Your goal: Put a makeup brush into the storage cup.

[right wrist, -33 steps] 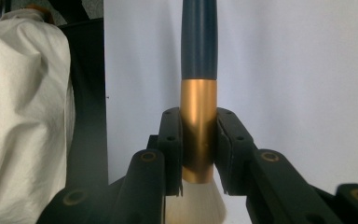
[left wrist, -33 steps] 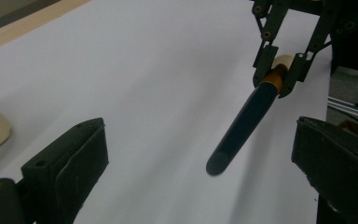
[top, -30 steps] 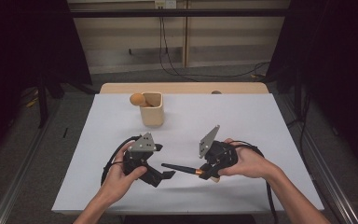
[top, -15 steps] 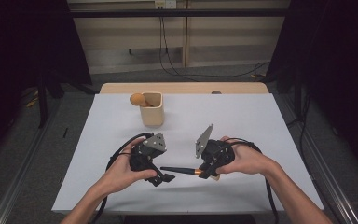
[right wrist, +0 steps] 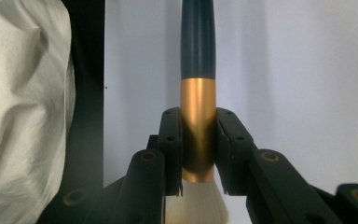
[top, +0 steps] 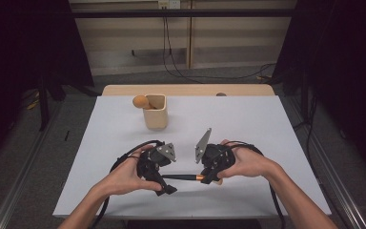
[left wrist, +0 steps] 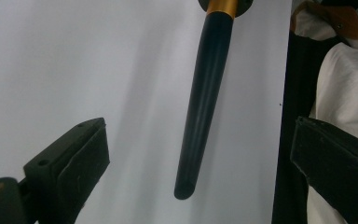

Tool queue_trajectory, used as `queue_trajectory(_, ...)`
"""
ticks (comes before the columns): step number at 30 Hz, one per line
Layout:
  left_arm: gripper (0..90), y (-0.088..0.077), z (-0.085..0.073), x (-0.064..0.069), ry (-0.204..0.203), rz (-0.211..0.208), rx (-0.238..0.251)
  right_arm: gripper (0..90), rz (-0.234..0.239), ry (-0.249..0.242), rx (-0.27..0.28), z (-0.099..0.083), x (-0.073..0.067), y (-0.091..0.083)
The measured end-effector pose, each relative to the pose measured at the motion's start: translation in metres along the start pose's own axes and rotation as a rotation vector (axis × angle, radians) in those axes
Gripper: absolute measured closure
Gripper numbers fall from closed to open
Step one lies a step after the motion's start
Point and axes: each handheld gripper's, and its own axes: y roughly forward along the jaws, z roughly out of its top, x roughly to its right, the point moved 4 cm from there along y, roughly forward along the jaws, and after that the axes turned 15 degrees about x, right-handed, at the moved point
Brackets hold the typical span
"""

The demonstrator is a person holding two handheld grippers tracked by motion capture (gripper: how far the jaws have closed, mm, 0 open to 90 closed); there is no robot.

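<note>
step: handover | black-handled brush with gold ferrule (top: 181,177) lay level before the beige cup (top: 155,111), pinched by my right gripper (right wrist: 198,144) | left gripper (left wrist: 200,158) spread around handle; I judged closing mid-handle best

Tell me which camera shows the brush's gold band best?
The right gripper view: the gold band sits close up, clamped in the right gripper. The left gripper view catches its edge; the high view shows a speck.

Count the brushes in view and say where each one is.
1 for certain: a brush clamped at its gold band by the right gripper, handle pointing between the open left gripper jaws. The orange-tipped item in the cup may be another.
</note>
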Motion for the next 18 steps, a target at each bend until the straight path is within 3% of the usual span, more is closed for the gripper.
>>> queue_trajectory(4, 6.0, 0.005, 0.000, 0.001, 0.013, -0.017, -0.013, 73.7, 0.006, -0.008, -0.002, 0.002, -0.002, 0.003)
queue_trajectory(8, 16.2, 0.008, 0.003, 0.000, 0.019, -0.044, -0.002, 73.7, 0.011, -0.014, 0.001, 0.004, -0.002, 0.004)
queue_trajectory(12, 23.7, 0.012, 0.004, -0.004, -0.003, -0.059, -0.007, 73.7, 0.009, -0.022, 0.008, 0.005, -0.002, 0.003)
queue_trajectory(18, 35.1, 0.017, 0.006, -0.008, -0.008, -0.077, 0.027, 73.8, 0.004, -0.017, 0.016, 0.005, -0.003, 0.003)
